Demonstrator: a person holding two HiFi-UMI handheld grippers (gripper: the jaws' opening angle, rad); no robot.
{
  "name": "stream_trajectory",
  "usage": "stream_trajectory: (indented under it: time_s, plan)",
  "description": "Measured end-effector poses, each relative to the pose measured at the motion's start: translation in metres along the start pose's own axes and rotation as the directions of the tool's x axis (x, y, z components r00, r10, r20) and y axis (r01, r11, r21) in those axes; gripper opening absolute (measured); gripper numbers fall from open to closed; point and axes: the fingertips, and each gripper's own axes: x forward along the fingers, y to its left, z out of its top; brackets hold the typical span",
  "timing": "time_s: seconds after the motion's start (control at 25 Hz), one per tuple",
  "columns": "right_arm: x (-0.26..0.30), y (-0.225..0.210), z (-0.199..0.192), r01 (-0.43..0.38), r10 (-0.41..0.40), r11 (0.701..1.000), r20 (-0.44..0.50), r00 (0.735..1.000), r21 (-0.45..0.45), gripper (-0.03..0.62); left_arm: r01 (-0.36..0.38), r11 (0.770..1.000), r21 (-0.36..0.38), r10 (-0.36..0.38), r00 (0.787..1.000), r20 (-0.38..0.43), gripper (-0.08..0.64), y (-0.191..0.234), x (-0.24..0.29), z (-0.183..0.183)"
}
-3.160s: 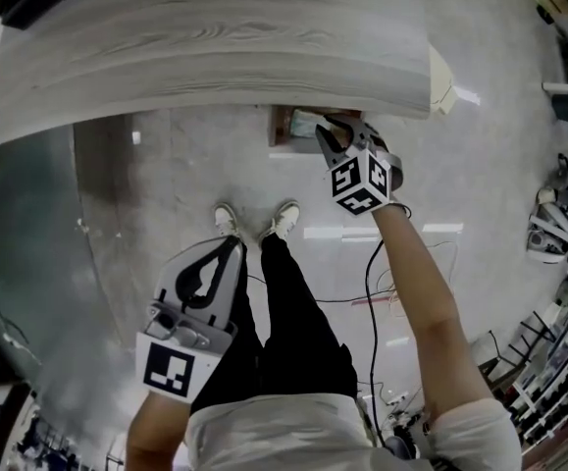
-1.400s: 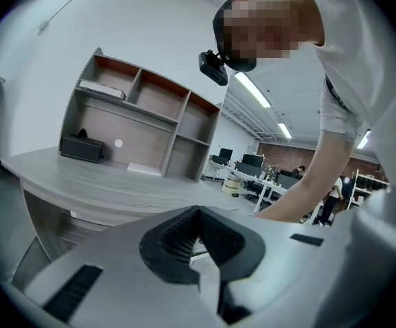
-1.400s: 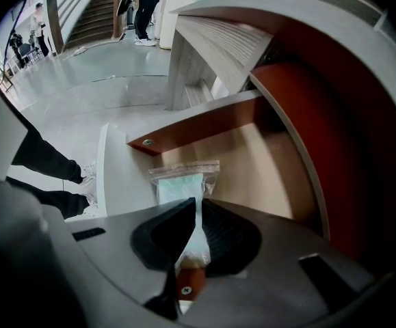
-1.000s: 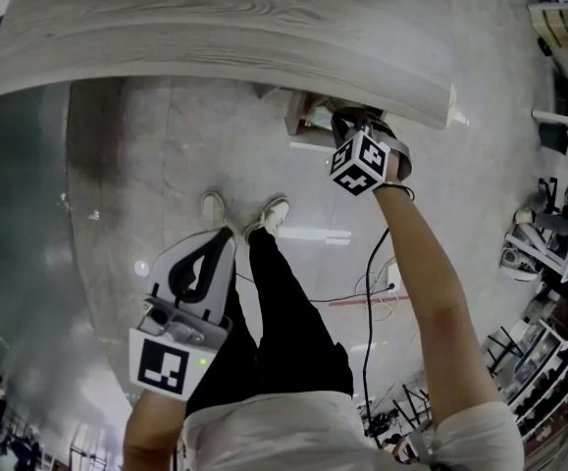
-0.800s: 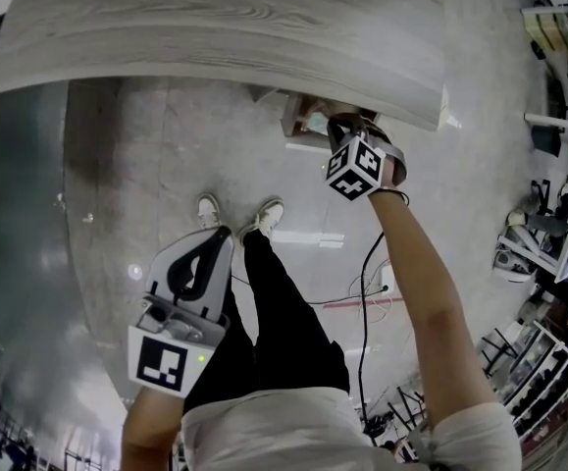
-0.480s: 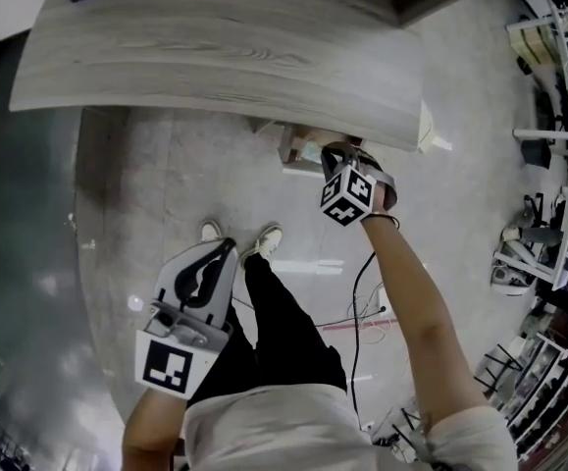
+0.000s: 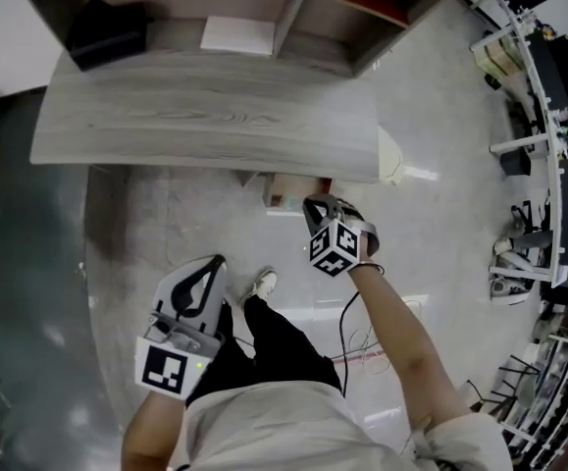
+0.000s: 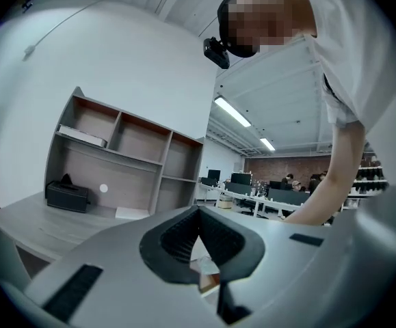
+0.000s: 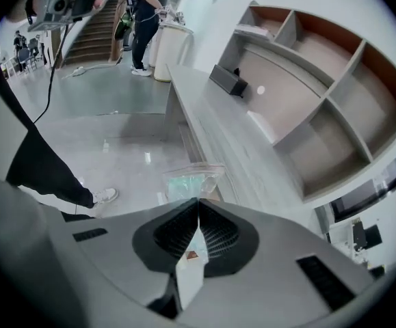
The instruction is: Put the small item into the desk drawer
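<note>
In the head view, my right tongs (image 7: 311, 204) point down at the open drawer (image 7: 282, 196) below the desk (image 7: 205, 126) edge, and my left tongs (image 7: 215, 263) hang well behind them. In the left gripper view, the jaws are pressed together on nothing. In the right gripper view, the jaws are pressed together and empty, and the clear bag (image 9: 189, 182) lies in the drawer just ahead of their tips.

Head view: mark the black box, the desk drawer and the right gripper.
black box (image 7: 107, 29), head view, middle of its top.
desk drawer (image 7: 284, 194), head view, the part sticking out from under the desk.
right gripper (image 7: 312, 204), head view, between its jaw tips.
</note>
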Motion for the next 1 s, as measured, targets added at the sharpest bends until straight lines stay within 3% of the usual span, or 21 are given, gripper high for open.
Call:
stream_trajectory:
  time_s: [0.48,1.0]
  plan:
    - [-0.116,-0.032,0.040,0.117,-0.131,0.989,0.162,0.978,0.094,0.028,0.026,0.999,0.038,-0.029,0.997,0.071,0.017,-0.013,0.006,0.052]
    - [-0.210,-0.087,0.032,0.255,-0.306,0.940,0.233,0.923,0.227,0.028,0.093,0.990,0.101,-0.107,0.984,0.144,0.017,-0.040,0.036,0.091]
